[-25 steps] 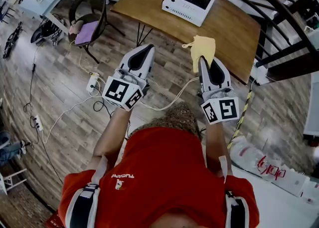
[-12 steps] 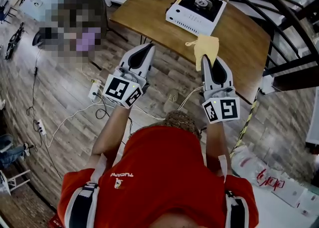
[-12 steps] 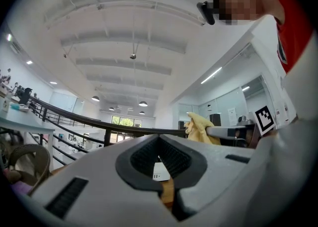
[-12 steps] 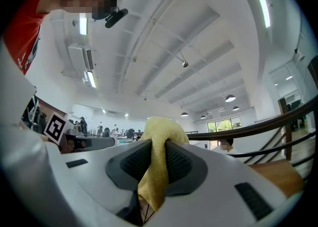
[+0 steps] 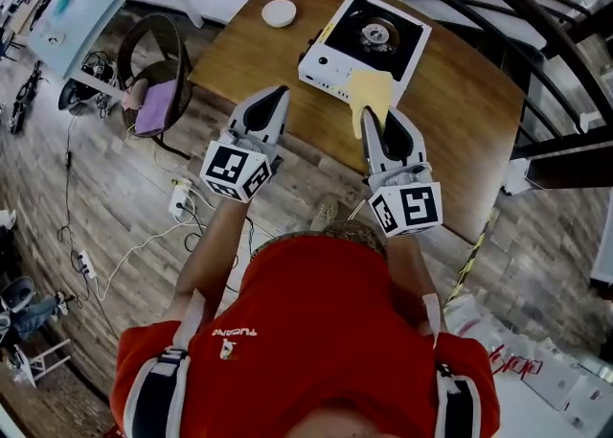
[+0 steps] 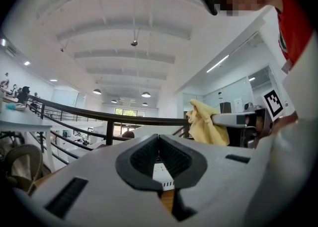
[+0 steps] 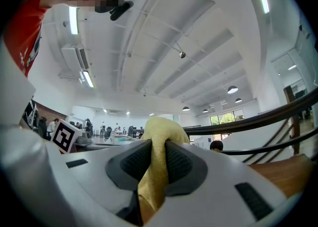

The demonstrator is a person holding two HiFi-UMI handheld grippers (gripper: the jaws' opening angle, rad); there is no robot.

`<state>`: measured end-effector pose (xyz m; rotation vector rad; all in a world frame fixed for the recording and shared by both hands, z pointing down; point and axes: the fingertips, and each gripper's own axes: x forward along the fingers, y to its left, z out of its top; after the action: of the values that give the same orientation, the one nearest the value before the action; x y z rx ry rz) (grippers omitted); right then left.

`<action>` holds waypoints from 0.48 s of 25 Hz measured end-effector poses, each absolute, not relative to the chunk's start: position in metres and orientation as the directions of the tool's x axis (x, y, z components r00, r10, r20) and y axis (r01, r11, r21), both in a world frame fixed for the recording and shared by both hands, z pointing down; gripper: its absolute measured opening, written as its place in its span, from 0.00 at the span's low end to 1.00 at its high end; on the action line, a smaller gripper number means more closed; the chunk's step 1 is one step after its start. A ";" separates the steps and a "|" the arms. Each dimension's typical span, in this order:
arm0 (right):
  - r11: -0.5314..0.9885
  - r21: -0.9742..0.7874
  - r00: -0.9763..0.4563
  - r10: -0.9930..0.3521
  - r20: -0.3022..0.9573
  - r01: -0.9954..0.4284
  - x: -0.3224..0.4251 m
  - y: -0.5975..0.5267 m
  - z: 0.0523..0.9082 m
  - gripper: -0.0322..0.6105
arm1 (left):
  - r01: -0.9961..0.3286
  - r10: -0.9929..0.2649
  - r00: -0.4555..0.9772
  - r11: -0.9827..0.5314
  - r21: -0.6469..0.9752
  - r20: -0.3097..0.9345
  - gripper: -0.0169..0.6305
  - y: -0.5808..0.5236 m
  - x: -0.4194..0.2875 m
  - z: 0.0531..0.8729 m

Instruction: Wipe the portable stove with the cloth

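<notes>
On the wooden tabletop [image 5: 460, 129], toward its far side, the portable stove [image 5: 354, 53] sits square and white-bodied, its black top carrying a round burner [image 5: 375, 34] at the centre. No mark of wiping can be read on it from here; the surface looks dry and plain, though the head view is too small to show any dirt.

The yellow cloth [image 5: 369, 93] hangs just at the stove's near edge, overlapping it in the head view. Whether it touches the stove or floats above it cannot be told. The right claw [image 5: 370, 120] is clenched on the cloth: in the right gripper view the fabric is pinched between the two dark pads and bunches up beyond them. The left claw [image 5: 278, 93] is clenched too, on nothing, its pads meeting with only the stove's white side and a sliver of wood beyond them. It is held beside the right claw, out over the near part of the tabletop, short of the stove.

Judged from this, the wiping itself has not begun. The cloth is in hand and brought up to the stove; what is left is to lay it on the black top and rub across it, perhaps with the left claw steadying the body.

Further out, a white dish [image 5: 279, 12] lies at the tabletop's far left, well apart from the stove. A dark railing [image 6: 99, 113] curves behind, and a chair [image 5: 158, 77] stands on the plank floor [image 5: 115, 196] to the left.
</notes>
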<state>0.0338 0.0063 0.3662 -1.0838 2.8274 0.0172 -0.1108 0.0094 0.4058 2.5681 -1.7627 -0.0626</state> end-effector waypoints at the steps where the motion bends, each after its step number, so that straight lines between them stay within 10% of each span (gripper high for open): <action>1: 0.748 -0.036 -0.742 -0.662 -0.103 -0.662 0.030 -0.003 0.368 0.19 | -0.934 -0.935 0.356 -0.356 0.044 -0.008 0.04 -0.001 -0.112 0.410; 12: 0.759 -0.155 -0.773 -0.632 0.060 -0.632 -0.033 -0.066 0.407 0.19 | -0.939 -0.931 0.344 -0.340 0.049 0.120 0.04 -0.073 -0.126 0.452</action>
<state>-0.0327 -0.0661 0.4066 -1.0597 2.9502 -0.2628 -0.1262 -0.0731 0.4522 2.4835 -1.7364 0.1069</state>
